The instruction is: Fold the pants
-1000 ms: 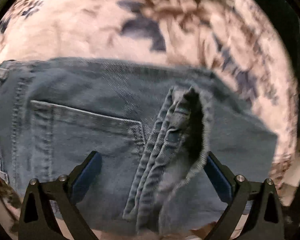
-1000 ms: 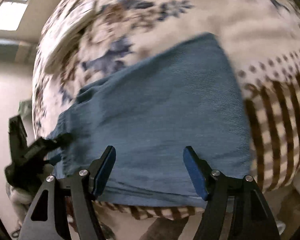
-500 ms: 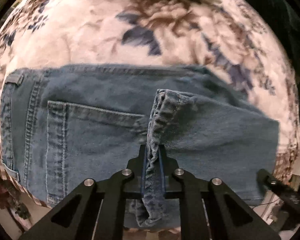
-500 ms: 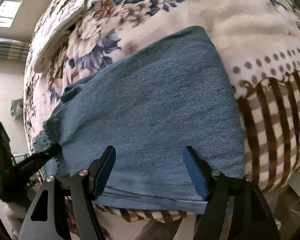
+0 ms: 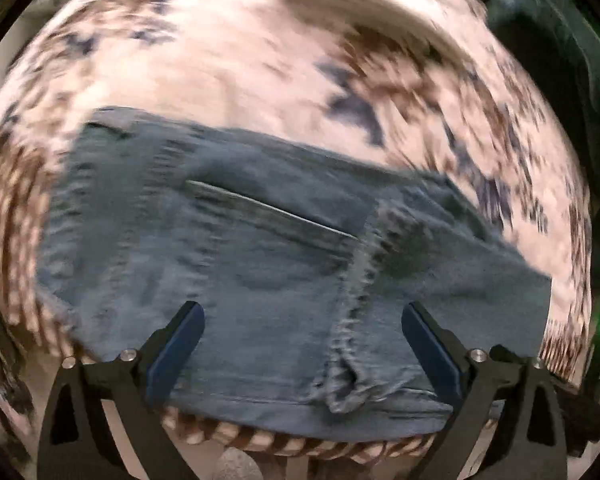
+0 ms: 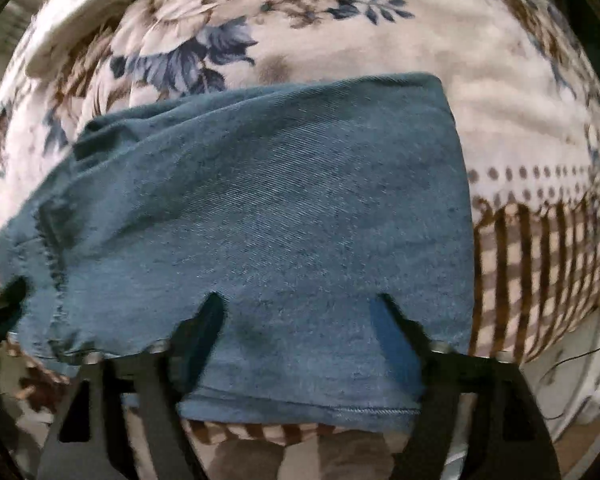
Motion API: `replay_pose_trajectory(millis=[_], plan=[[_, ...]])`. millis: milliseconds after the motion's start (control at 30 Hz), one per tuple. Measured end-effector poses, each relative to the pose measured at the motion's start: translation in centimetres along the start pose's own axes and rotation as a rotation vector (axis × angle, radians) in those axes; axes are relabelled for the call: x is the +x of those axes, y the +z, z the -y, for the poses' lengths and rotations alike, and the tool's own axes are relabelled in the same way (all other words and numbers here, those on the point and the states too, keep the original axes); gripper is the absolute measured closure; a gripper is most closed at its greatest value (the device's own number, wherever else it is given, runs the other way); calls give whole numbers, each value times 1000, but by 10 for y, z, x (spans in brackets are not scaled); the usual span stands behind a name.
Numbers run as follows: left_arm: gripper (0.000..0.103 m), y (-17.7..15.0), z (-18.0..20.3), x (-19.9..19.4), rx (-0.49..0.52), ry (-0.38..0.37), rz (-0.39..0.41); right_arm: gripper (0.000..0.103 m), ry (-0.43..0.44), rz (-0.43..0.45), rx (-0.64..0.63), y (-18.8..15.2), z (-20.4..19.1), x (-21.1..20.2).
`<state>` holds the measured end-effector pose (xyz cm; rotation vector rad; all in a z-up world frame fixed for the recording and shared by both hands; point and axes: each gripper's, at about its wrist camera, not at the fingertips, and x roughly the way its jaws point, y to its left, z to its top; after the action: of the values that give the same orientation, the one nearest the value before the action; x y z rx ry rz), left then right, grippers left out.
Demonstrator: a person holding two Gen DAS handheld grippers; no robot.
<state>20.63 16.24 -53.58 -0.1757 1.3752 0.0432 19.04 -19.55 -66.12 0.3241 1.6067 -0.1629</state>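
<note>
**Both tongs spread wide over the folded jeans**

The left tongs (image 5: 302, 354) hang low over the near edge of the jeans (image 5: 260, 264), spread wide with nothing between the blue pads (image 5: 176, 354). They point toward 12 o'clock across the denim. The thick doubled hem (image 5: 352, 320) runs from 12 to 6 o'clock between the two fingers, touching neither. A back pocket's edge shows as a pale line toward 11 o'clock. The left view is smeared with motion blur.

The right tongs (image 6: 300, 340) are also spread wide and grip nothing. Their fingers (image 6: 202, 336) lie low against the top layer of the jeans (image 6: 260, 216), with the near folded edge draped just in front of them at 6 o'clock. Whether the pads press into the cloth or only sit on it cannot be told.

The jeans lie folded in a compact block on a floral blanket (image 6: 340, 28) covering a bed; a brown striped border (image 6: 540, 272) shows at 3 o'clock in the right view.

Half a second ago the left tongs were clamped tight on the hem, holding it upright; now they have let go and the hem lies flat on the pile. The right tongs were wide apart then as well, but have dropped closer to the cloth, and the jeans fill more of their view.
</note>
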Motion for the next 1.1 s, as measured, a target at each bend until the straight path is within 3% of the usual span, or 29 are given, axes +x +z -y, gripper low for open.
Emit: replay_pose_trajectory(millis=[133, 233, 333, 400, 433, 500, 600, 700, 800, 833, 900, 967, 1033, 1100], plan=[[2, -6, -68, -14, -254, -42, 56, 13, 25, -7, -12, 5, -29, -1], [2, -22, -127, -7, -548, -67, 88, 13, 53, -22, -28, 10, -56, -3], [8, -44, -180, 6, -761, -99, 93, 13, 58, -35, -64, 16, -89, -4], [21, -52, -203, 26, -855, -159, 82, 13, 55, -39, -91, 21, -112, -2], [26, -52, -210, 33, -880, -185, 86, 13, 55, -40, -101, 23, -121, -2], [48, -47, -212, 38, -890, -203, 120, 13, 53, -43, -126, 28, -141, 2], [68, -42, -199, 19, -845, -133, 176, 13, 51, -53, -150, 34, -169, 7], [71, -41, -178, -10, -805, -154, 257, 13, 47, -65, -161, 36, -188, 14], [71, -37, -167, -9, -735, -97, 282, 13, 39, -88, -148, 37, -193, 24], [71, -37, -170, -2, -736, -109, 273, 13, 36, -93, -140, 37, -195, 26], [60, -32, -178, 18, -747, -155, 236, 13, 32, -98, -131, 32, -196, 30], [51, -31, -199, 43, -801, -260, 205, 13, 34, -96, -130, 30, -201, 31], [52, -33, -213, 62, -866, -340, 189, 13, 33, -96, -130, 30, -202, 29], [58, -30, -205, 52, -841, -294, 199, 13, 27, -93, -126, 24, -201, 31]])
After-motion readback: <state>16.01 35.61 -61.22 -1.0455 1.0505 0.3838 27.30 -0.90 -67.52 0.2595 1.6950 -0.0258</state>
